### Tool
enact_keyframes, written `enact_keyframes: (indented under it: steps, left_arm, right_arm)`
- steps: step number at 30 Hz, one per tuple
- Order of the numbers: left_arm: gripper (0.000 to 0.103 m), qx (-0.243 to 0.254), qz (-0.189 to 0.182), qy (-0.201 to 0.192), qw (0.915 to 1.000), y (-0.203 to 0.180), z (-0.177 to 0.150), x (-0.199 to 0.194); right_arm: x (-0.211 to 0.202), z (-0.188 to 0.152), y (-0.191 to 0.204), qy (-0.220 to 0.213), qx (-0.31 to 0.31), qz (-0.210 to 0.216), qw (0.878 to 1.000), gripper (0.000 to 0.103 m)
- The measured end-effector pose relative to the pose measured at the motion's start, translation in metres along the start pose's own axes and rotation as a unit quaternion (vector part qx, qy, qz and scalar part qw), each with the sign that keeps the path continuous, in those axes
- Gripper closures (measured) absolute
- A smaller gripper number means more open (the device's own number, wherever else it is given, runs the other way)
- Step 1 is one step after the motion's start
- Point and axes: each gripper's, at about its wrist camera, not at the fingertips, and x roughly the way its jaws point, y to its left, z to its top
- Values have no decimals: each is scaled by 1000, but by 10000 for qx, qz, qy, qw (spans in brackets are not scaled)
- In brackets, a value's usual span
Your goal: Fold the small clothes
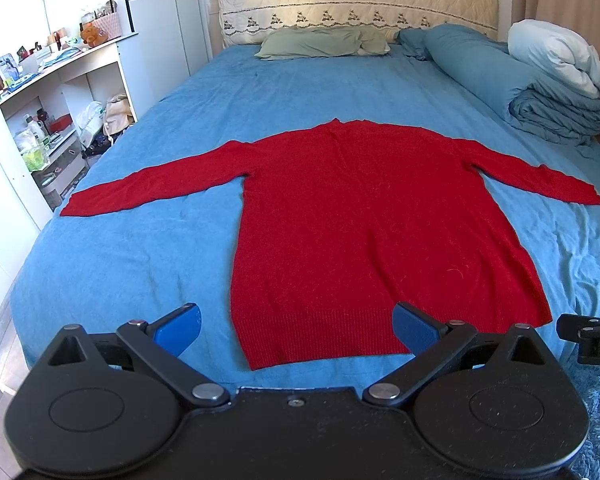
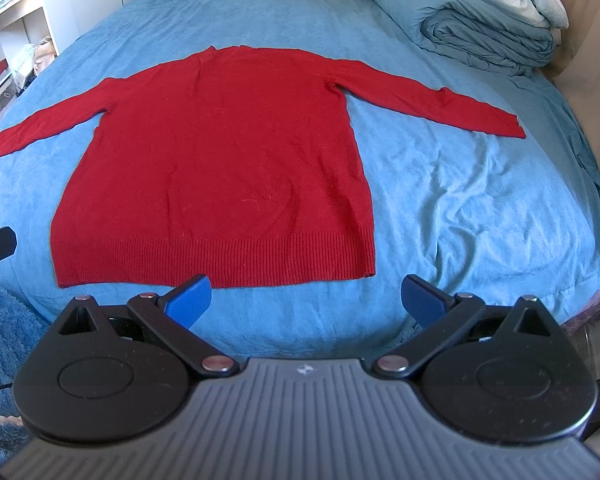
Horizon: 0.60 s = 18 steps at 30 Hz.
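A red long-sleeved sweater lies flat on the blue bed sheet, both sleeves spread out sideways, ribbed hem nearest me. It also shows in the right wrist view. My left gripper is open and empty, held just in front of the hem's left half. My right gripper is open and empty, just in front of the hem's right corner. Neither touches the sweater.
A rolled blue duvet with a white quilt lies at the bed's far right. Green pillows rest at the headboard. White shelves with clutter stand left of the bed. A blue shaggy rug lies below the bed's near edge.
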Motion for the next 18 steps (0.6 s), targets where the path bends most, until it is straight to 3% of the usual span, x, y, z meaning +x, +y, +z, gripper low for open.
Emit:
enact_keyframes:
  steps: [18]
  left_arm:
    - [0,-33,-6,23,10000,2,1,1]
  right_arm:
    - [0,0,1,6,45,19,10000,0]
